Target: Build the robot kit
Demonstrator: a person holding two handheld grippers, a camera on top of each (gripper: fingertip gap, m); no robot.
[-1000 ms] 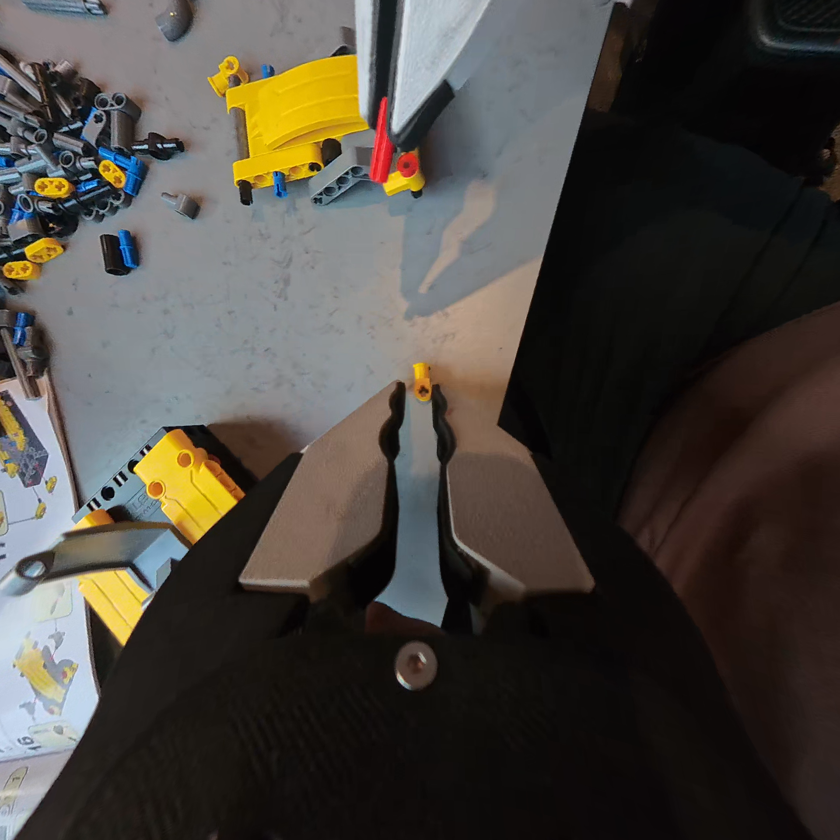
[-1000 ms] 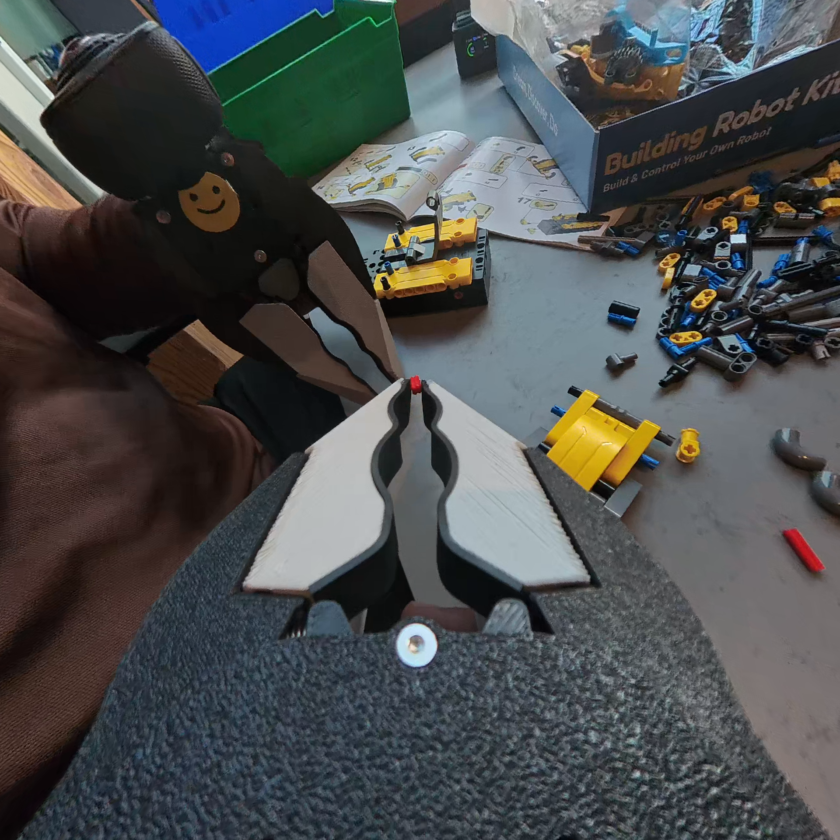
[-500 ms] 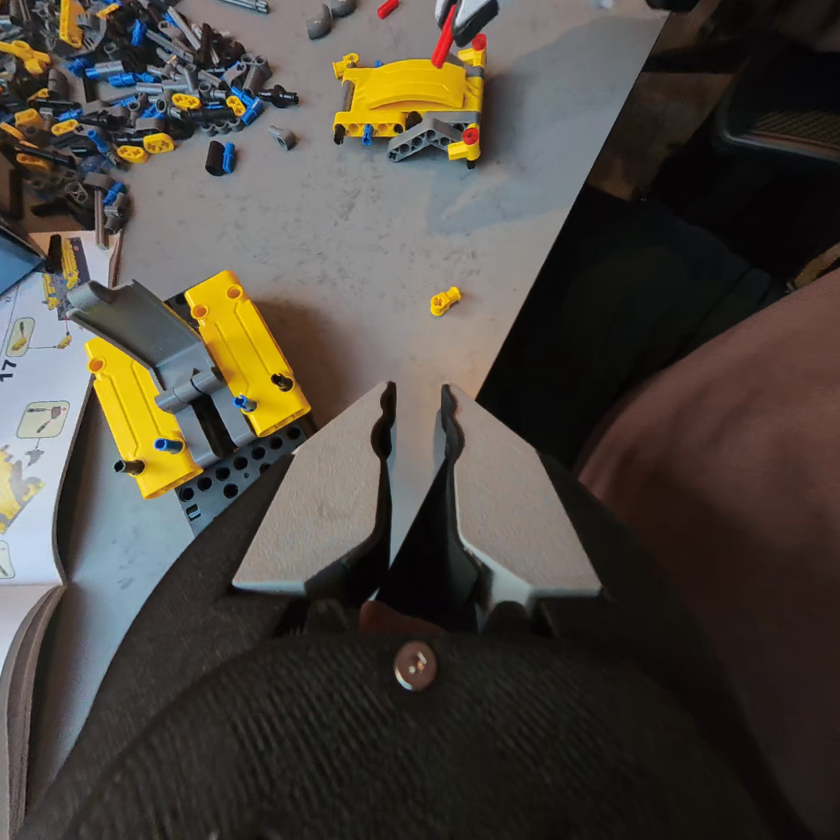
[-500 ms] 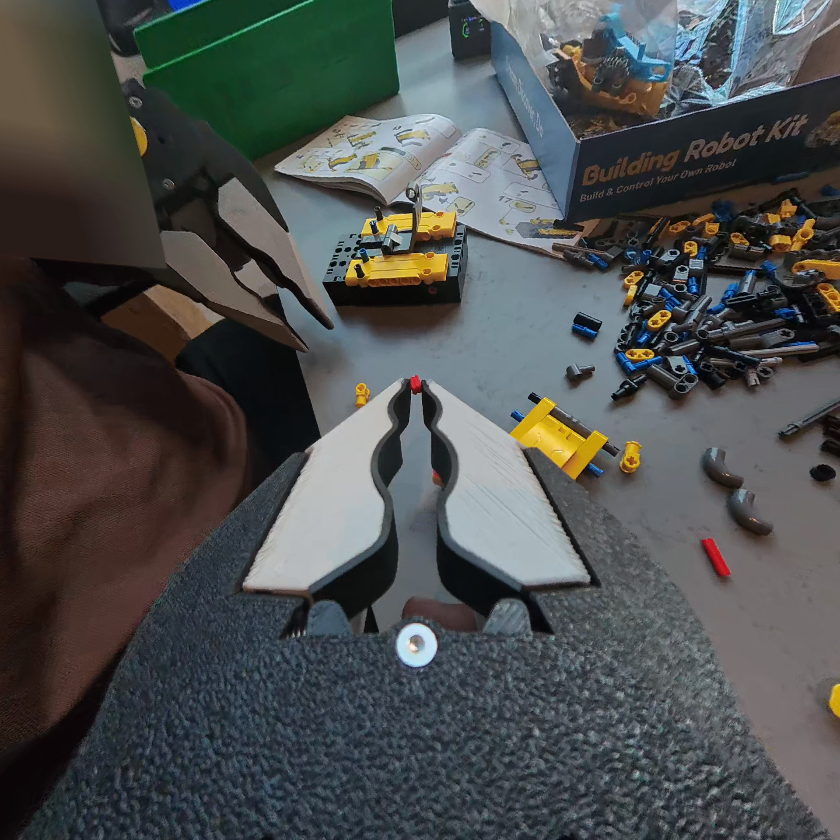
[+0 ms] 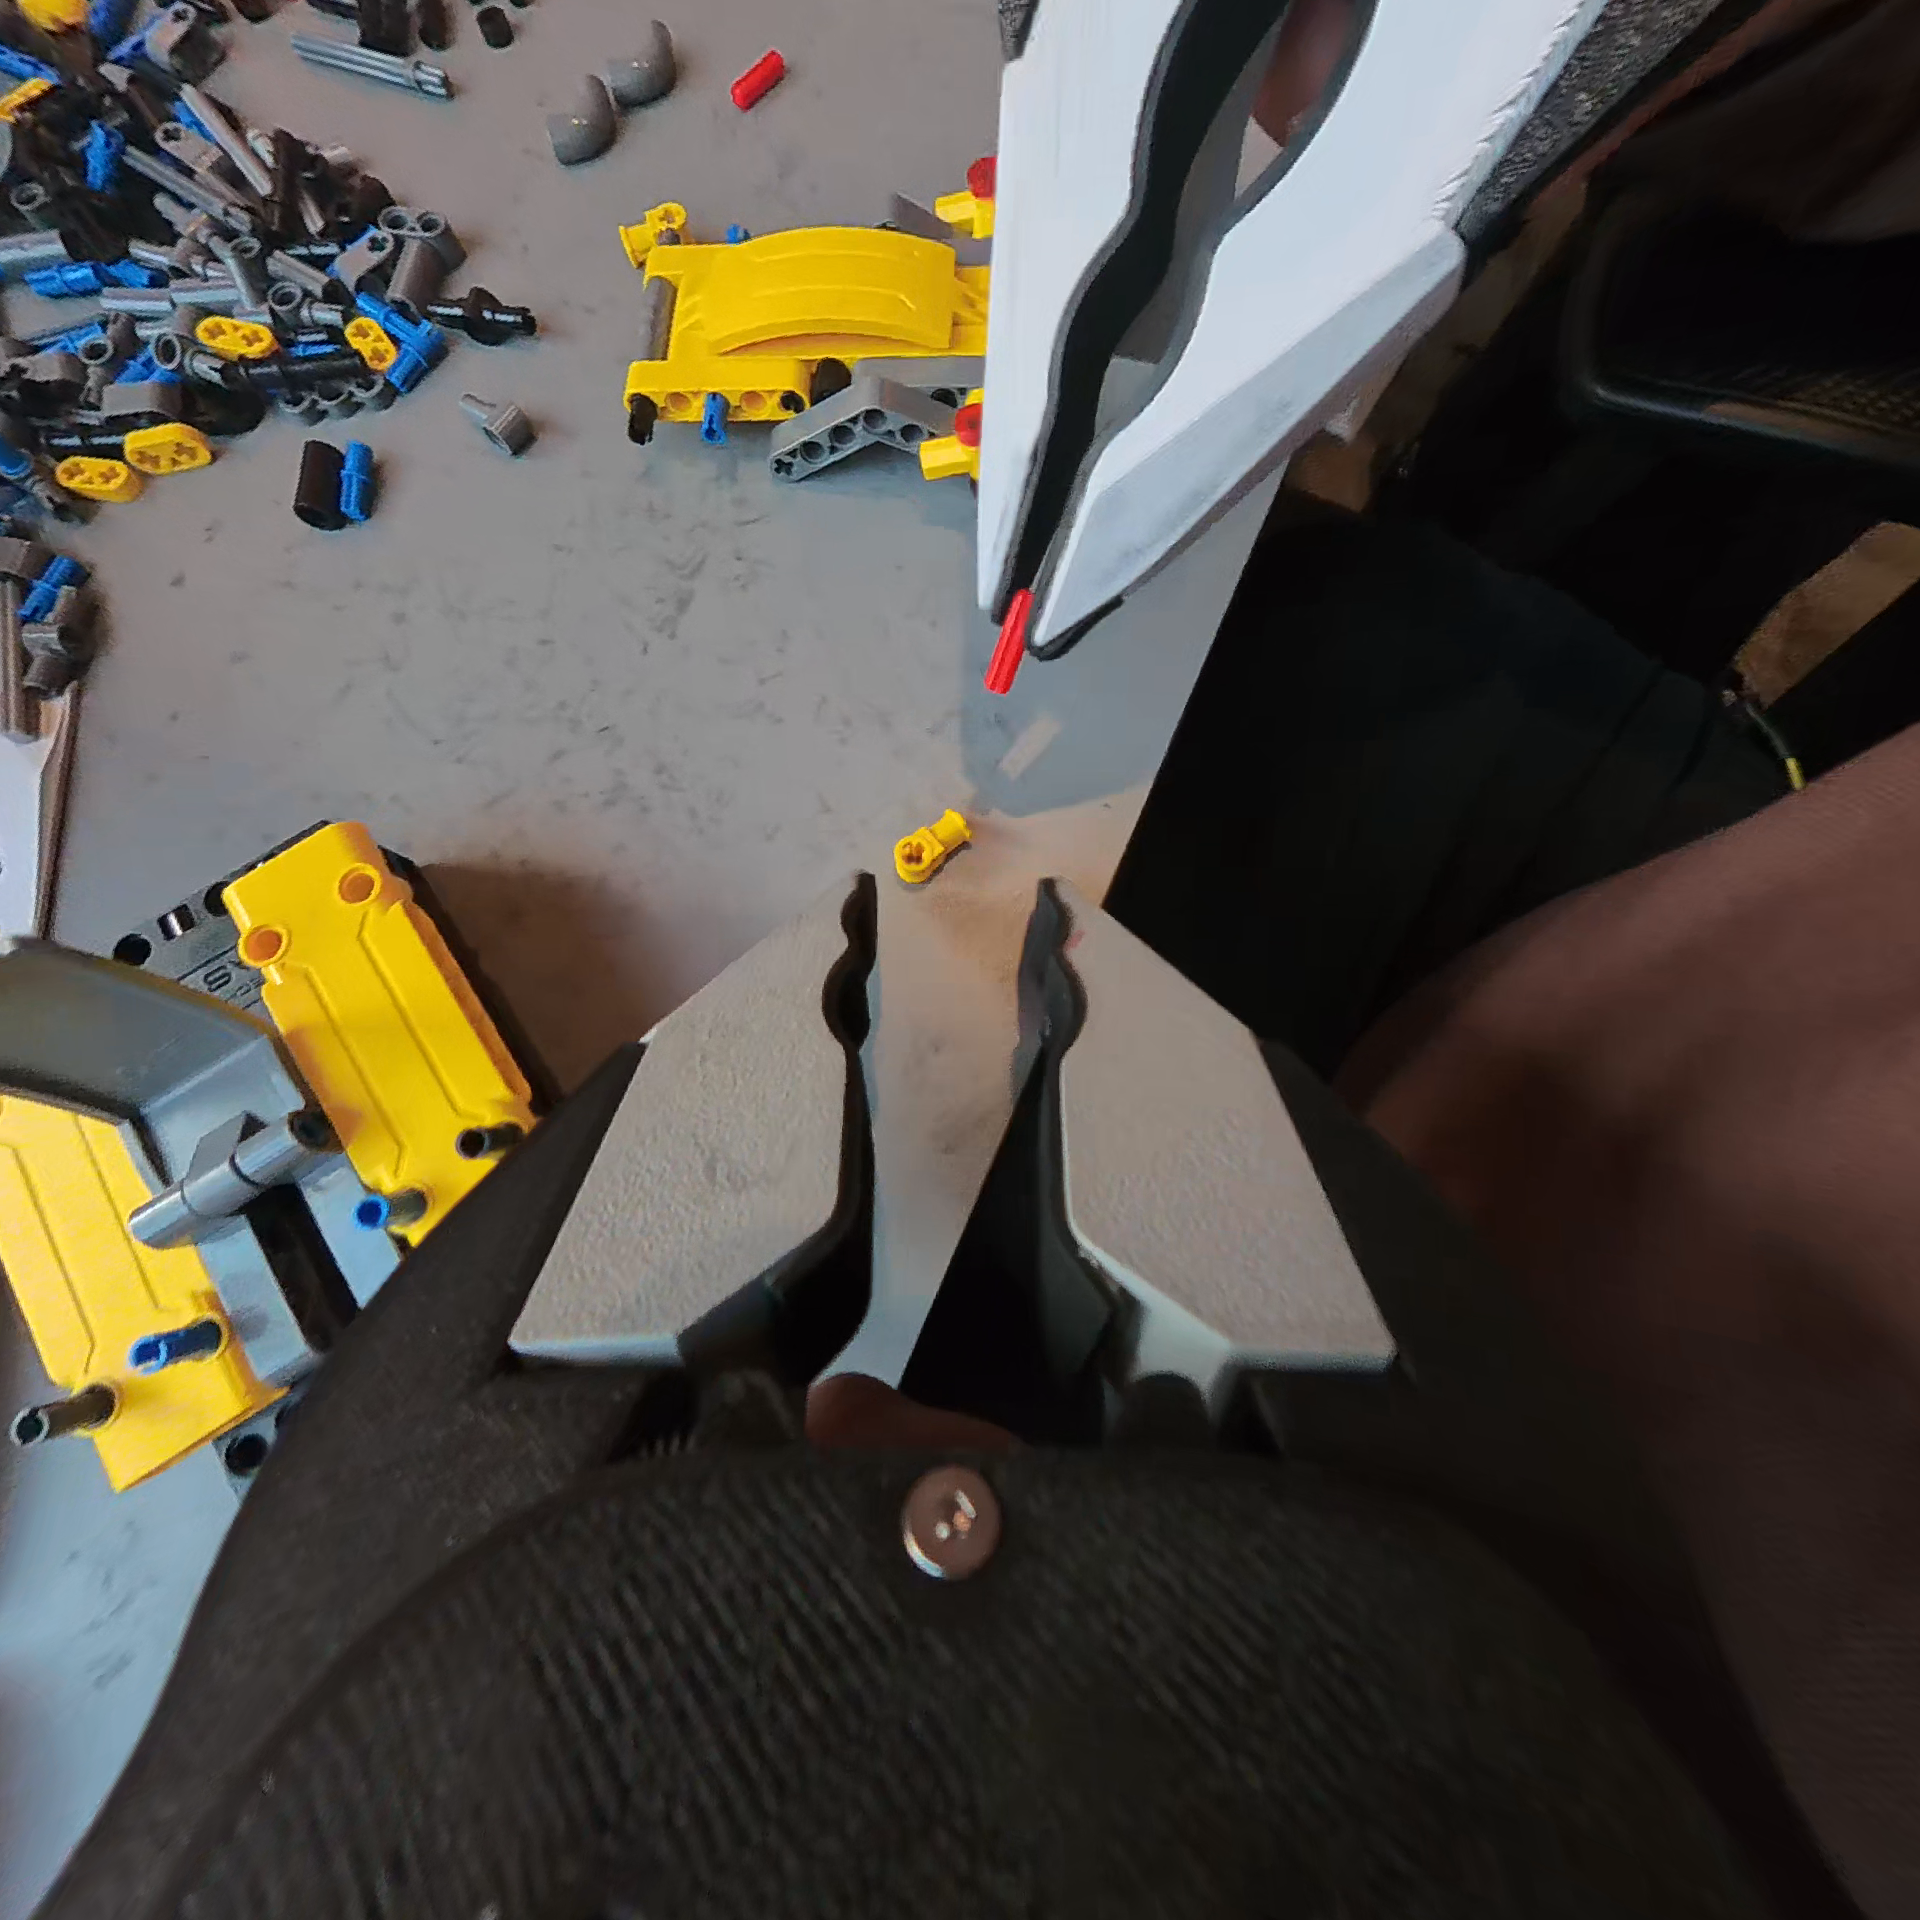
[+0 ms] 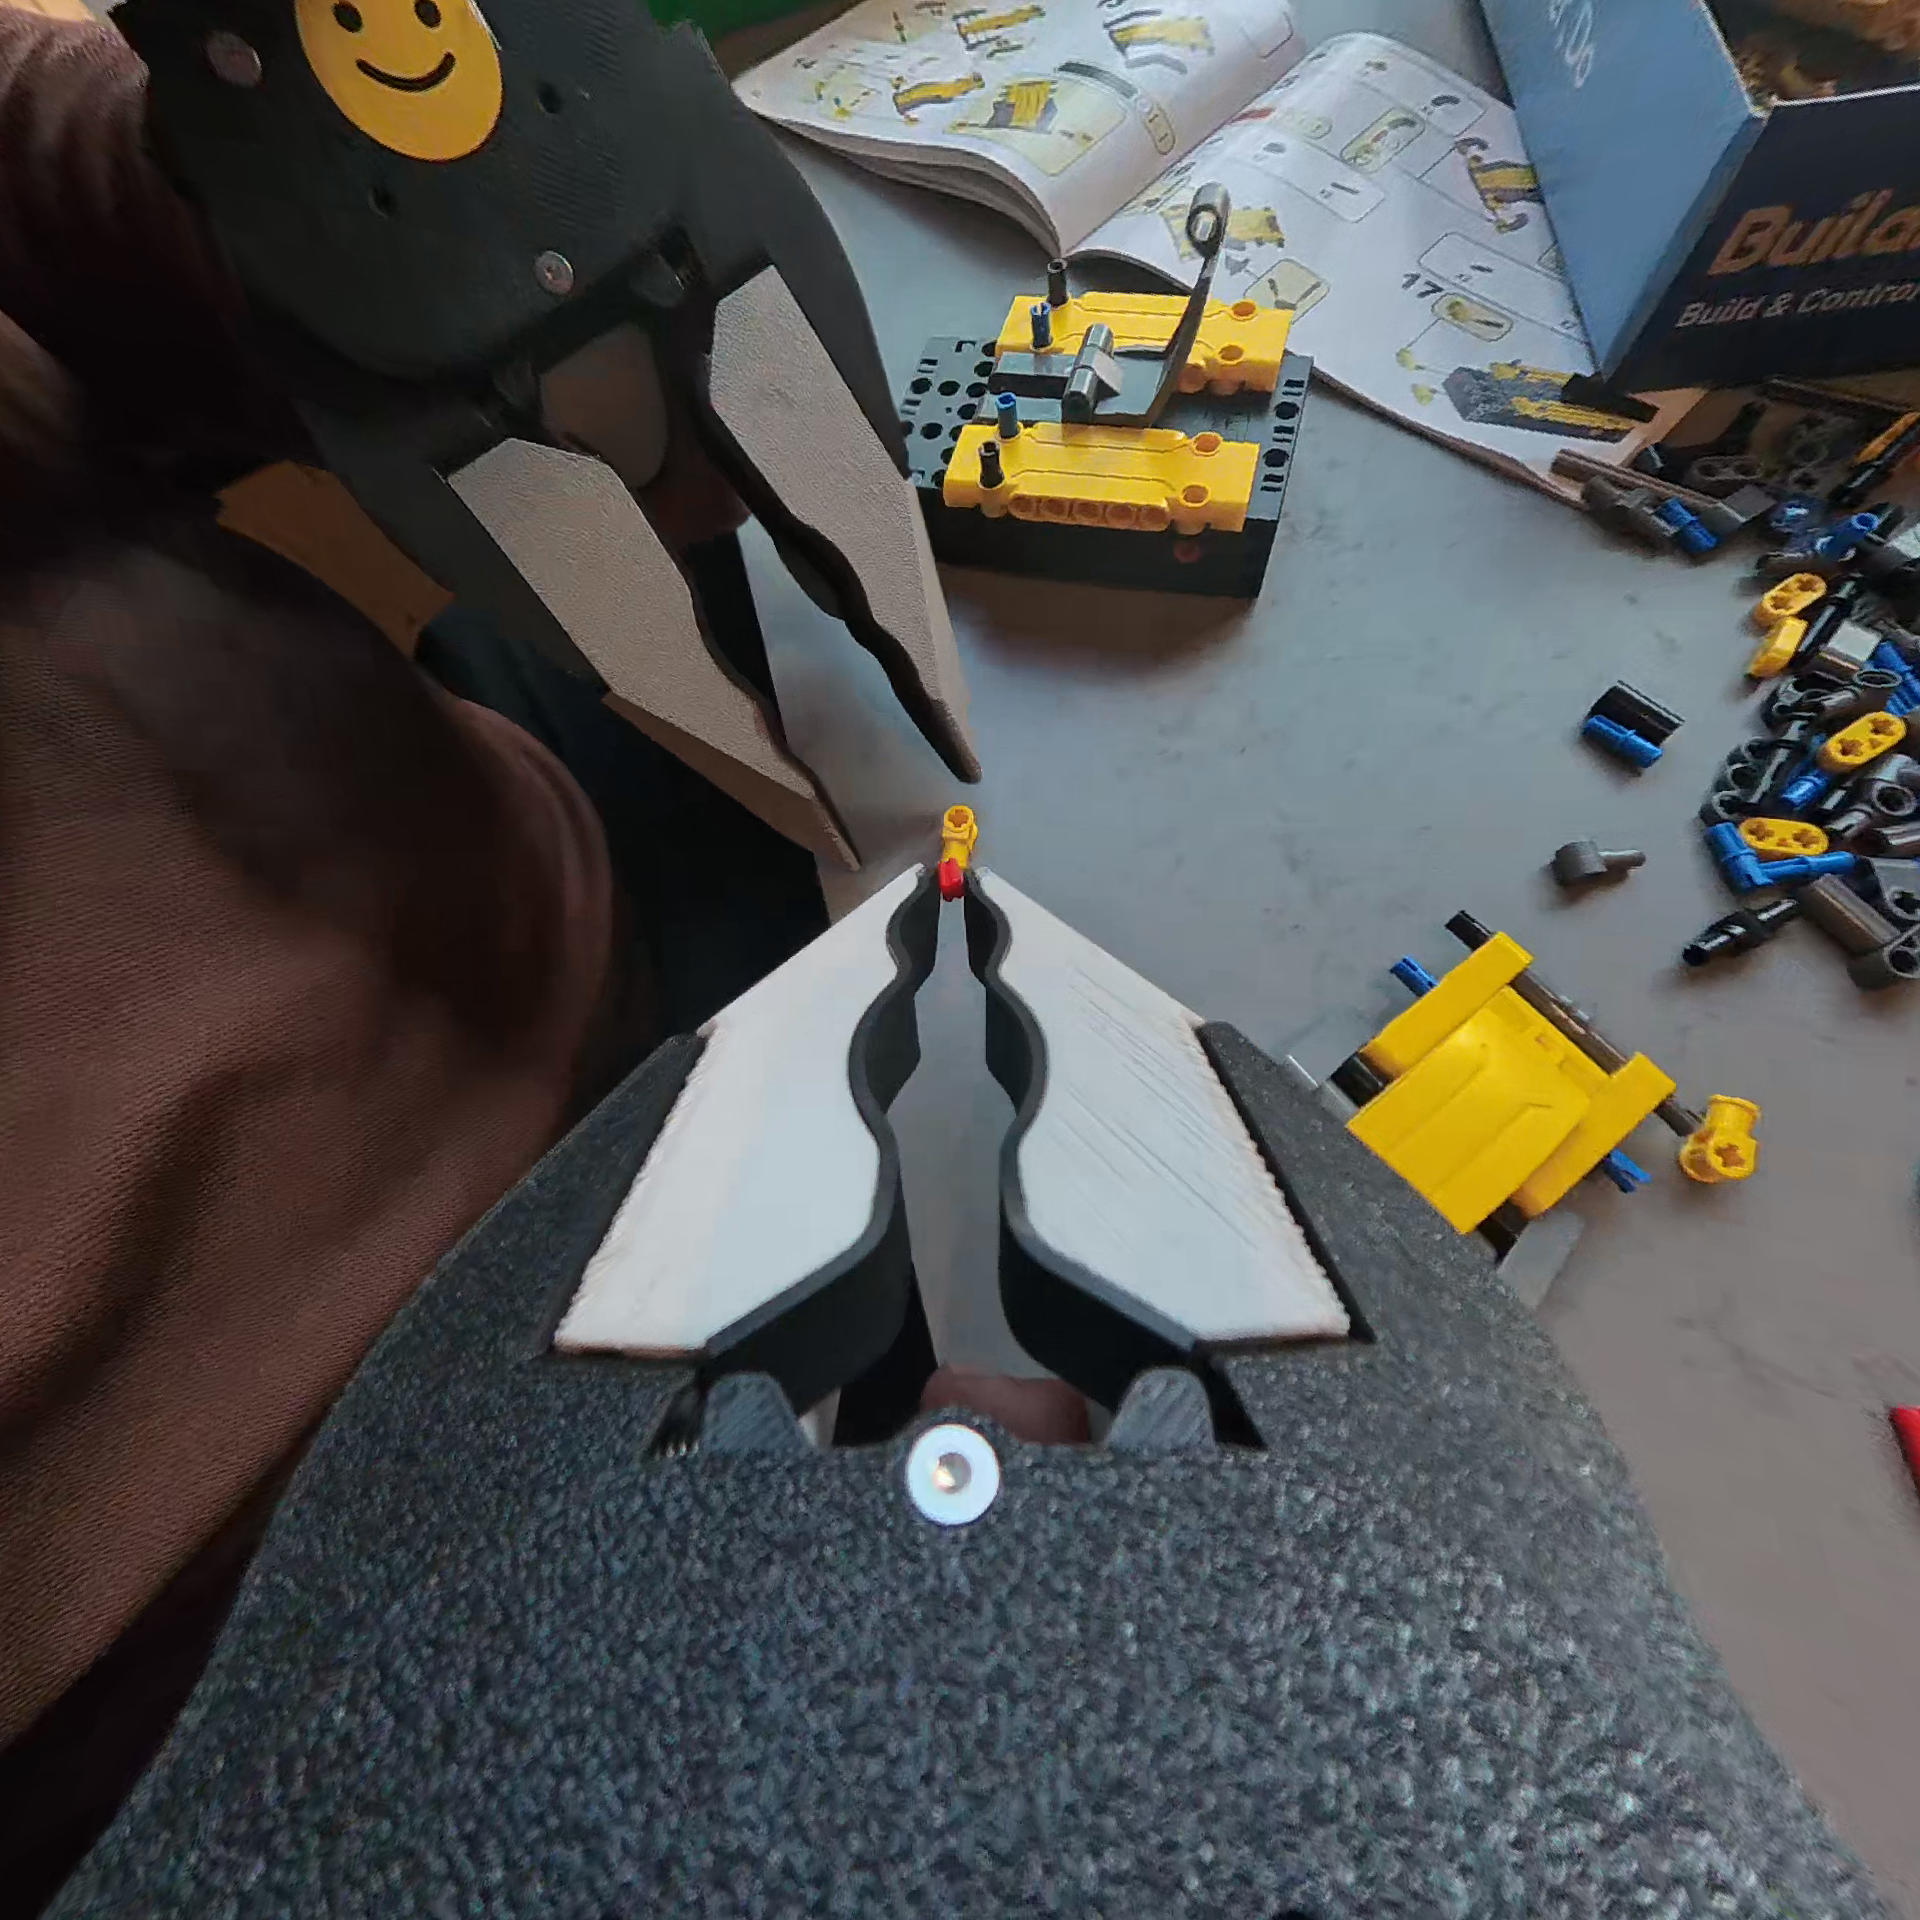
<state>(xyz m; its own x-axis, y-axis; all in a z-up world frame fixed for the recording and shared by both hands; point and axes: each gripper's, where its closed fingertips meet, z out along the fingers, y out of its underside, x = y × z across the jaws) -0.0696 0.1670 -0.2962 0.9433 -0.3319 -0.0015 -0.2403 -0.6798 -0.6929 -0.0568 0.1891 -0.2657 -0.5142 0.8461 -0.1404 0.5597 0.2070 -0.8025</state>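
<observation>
My left gripper [image 5: 951, 896] is open and empty, low over the grey table near its right edge. A small yellow connector [image 5: 930, 849] lies on the table just ahead of its fingertips. My right gripper [image 6: 948, 883] is shut on a short red pin [image 6: 949, 879]. In the left wrist view the right gripper [image 5: 1023, 629] comes in from the top with the red pin [image 5: 1007, 642] sticking out of its tips, above the connector. In the right wrist view the yellow connector [image 6: 958, 832] lies just past the pin, and the left gripper [image 6: 914, 821] hovers close to its left.
A black base with yellow panels and a grey lever [image 5: 312, 1091] sits left of my left gripper. A yellow curved assembly [image 5: 810, 322] lies farther ahead. A pile of loose parts [image 5: 156, 260] fills the far left. An open booklet [image 6: 1195, 125] and a blue box [image 6: 1714, 187] stand behind. My hands' fingertips stand some 5 cm from each other.
The left gripper let go of the yellow connector, drew back, then came close again with its jaws wider. The right gripper brought the red pin down toward the connector.
</observation>
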